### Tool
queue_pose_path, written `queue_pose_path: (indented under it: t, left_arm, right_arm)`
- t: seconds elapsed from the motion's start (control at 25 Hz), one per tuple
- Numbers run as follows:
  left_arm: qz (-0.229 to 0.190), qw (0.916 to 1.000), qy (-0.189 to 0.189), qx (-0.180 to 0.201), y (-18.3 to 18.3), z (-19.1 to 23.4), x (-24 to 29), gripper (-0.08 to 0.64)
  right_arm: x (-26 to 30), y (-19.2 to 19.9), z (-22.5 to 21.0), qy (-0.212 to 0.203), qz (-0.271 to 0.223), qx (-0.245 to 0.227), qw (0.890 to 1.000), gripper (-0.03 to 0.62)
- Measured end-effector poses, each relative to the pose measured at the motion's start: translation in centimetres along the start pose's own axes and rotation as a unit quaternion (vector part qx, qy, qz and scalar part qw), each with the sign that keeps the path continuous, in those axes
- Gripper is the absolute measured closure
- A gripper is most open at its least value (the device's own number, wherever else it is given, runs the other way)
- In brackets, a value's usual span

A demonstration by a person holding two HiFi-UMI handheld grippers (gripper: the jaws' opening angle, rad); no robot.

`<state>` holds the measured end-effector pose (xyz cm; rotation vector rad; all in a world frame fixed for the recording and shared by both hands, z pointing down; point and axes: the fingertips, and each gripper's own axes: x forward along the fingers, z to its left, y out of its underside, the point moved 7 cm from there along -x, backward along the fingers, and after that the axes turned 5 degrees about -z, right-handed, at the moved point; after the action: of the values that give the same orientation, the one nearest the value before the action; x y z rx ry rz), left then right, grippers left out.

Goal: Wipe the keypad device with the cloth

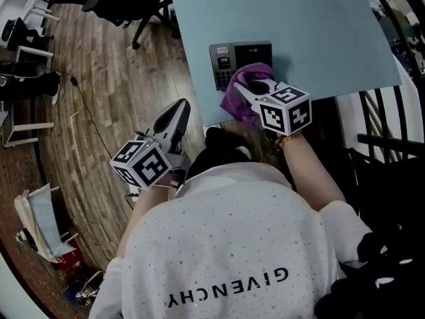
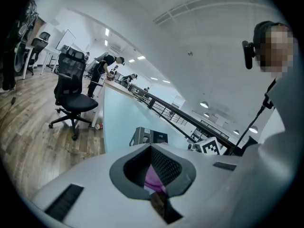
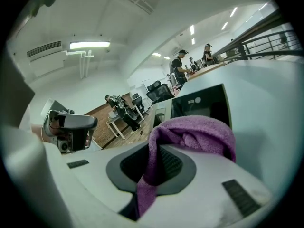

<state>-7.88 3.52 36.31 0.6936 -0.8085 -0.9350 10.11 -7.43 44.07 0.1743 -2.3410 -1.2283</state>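
Right gripper (image 1: 260, 92), clamped on a purple cloth (image 1: 239, 105), presses it against the near right part of the keypad device (image 1: 232, 55) on the pale blue panel (image 1: 299, 32). Left gripper (image 1: 178, 115), jaws together and empty, hangs well apart at left. Wiping appears under way; the buttons at left lie uncovered, probably not yet wiped

We can read one word only: "GIVENCHY", in pale capital letters across the lower back of the person's speckled white shirt (image 1: 226, 244), upside down in the head view. The keypad device (image 1: 240, 55) carries a small pale mark near its top edge, too small for us to read. The left cube (image 1: 143, 165) and the right cube (image 1: 285, 111) show only black-and-white square patterns, no letters.
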Motion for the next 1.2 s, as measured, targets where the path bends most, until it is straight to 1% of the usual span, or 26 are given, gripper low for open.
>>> queue_pose_path:
  t: [0.16, 0.36, 0.48, 0.64, 0.8, 0.96, 1.12, 1.2]
  left_arm:
    - [-0.005, 0.9999, 0.004, -0.012, 0.4, -0.3, 0.5, 0.56]
    - [0.011, 0.9999, 0.006, -0.001, 0.7, -0.7, 1.1, 0.56]
    - [0.014, 0.9999, 0.003, -0.007, 1.1, -0.6, 1.0, 0.56]
    - [0.012, 0.9998, -0.002, -0.017, 1.6, -0.5, 0.5, 0.56]
    - [0.012, 0.9998, -0.001, -0.018, 2.2, -0.4, 0.3, 0.56]
    - [0.007, 0.9997, -0.004, -0.024, 2.5, -0.1, -0.4, 0.56]
    - [-0.005, 0.9996, -0.015, -0.025, 2.2, 0.3, -1.1, 0.56]
    - [-0.007, 0.9995, -0.018, -0.026, 2.1, 0.5, -1.2, 0.56]
  right_arm:
    - [-1.4, 0.1, -0.9, 0.013, -0.007, 0.011, 1.0, 0.565]
    - [-3.5, 0.1, -2.8, 0.037, -0.022, 0.033, 0.999, 0.566]
    - [-4.3, 0.2, -3.6, 0.036, -0.03, 0.048, 0.998, 0.566]
    - [-4.6, 0.0, -4.0, 0.04, -0.029, 0.043, 0.998, 0.566]
    - [-4.7, 0.0, -4.6, 0.042, -0.036, 0.051, 0.997, 0.566]
    - [-4.8, 0.1, -4.8, 0.044, -0.033, 0.052, 0.997, 0.566]
    - [-4.7, -0.1, -4.4, 0.037, -0.033, 0.061, 0.997, 0.565]
    - [-4.2, -0.4, -3.5, 0.011, -0.023, 0.06, 0.998, 0.565]
